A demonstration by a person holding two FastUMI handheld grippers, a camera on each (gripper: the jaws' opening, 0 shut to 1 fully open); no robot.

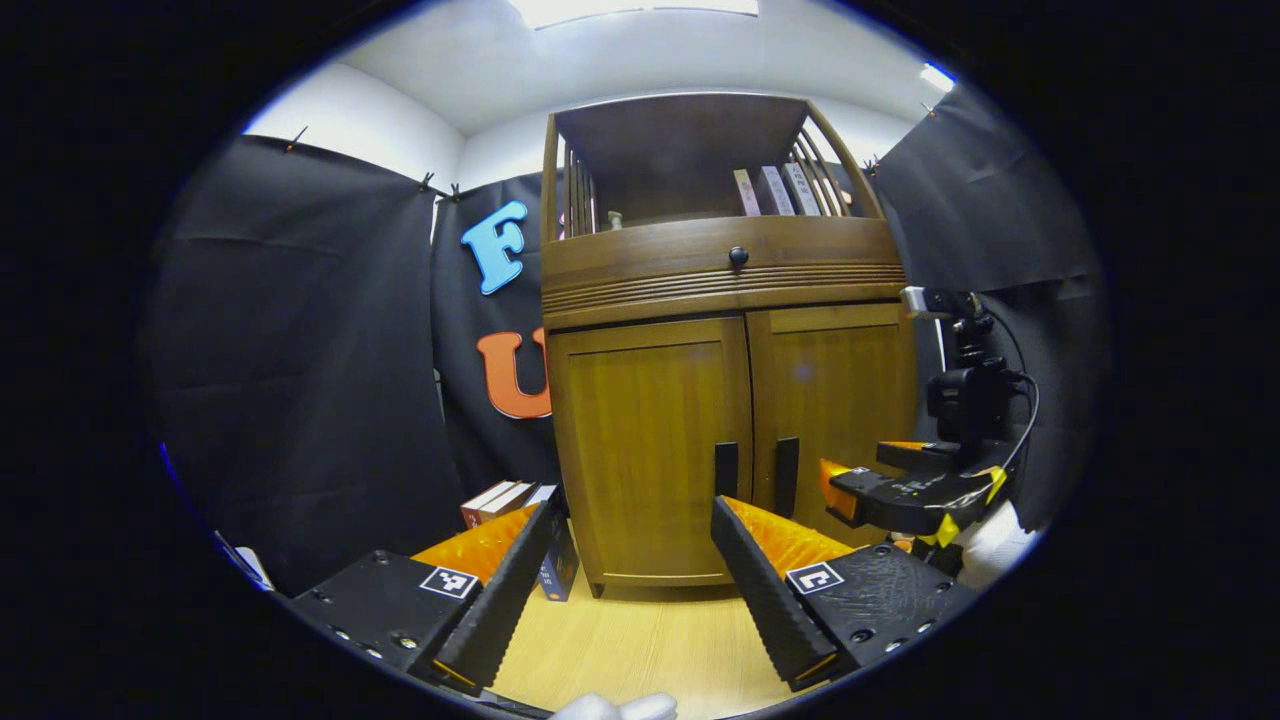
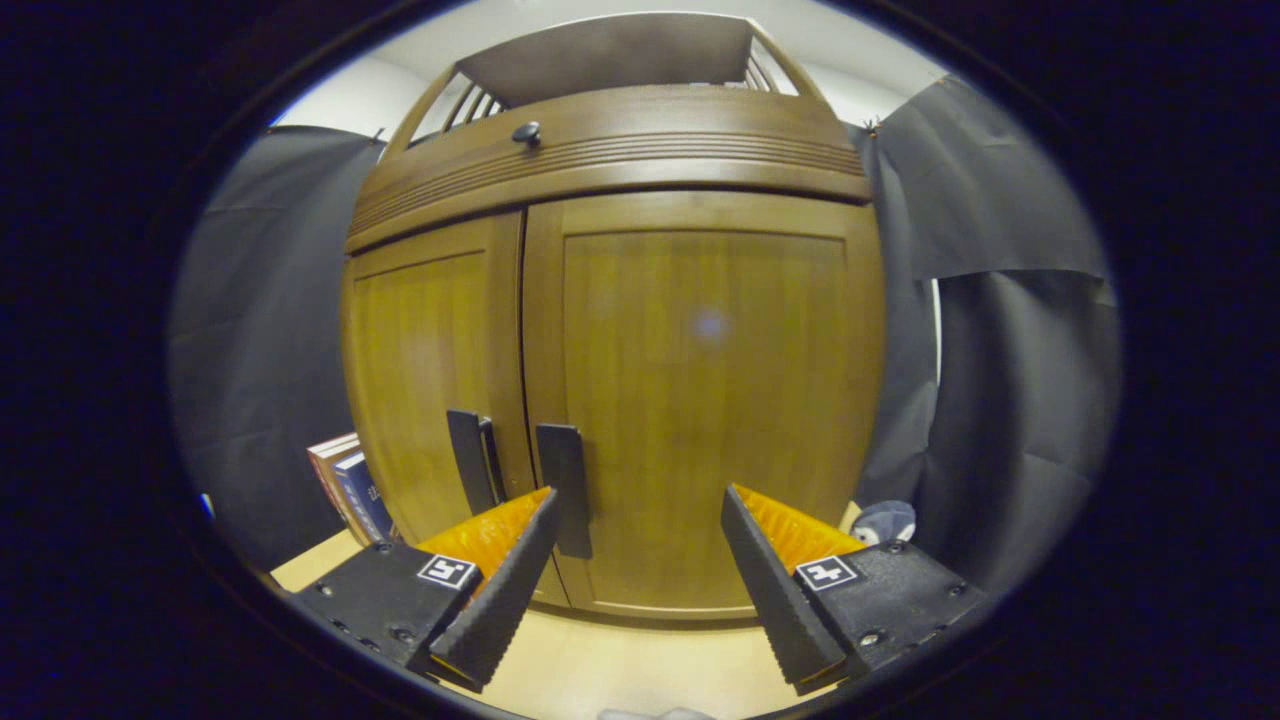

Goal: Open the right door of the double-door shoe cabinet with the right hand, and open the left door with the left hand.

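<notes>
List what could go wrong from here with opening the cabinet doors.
1. The right door handle and left door handle sit close together, so the open right gripper may catch the wrong one or both.
2. The right gripper is ahead of the left gripper near the handles; they may collide.
3. Books beside the cabinet may block the left door as it swings.
</notes>
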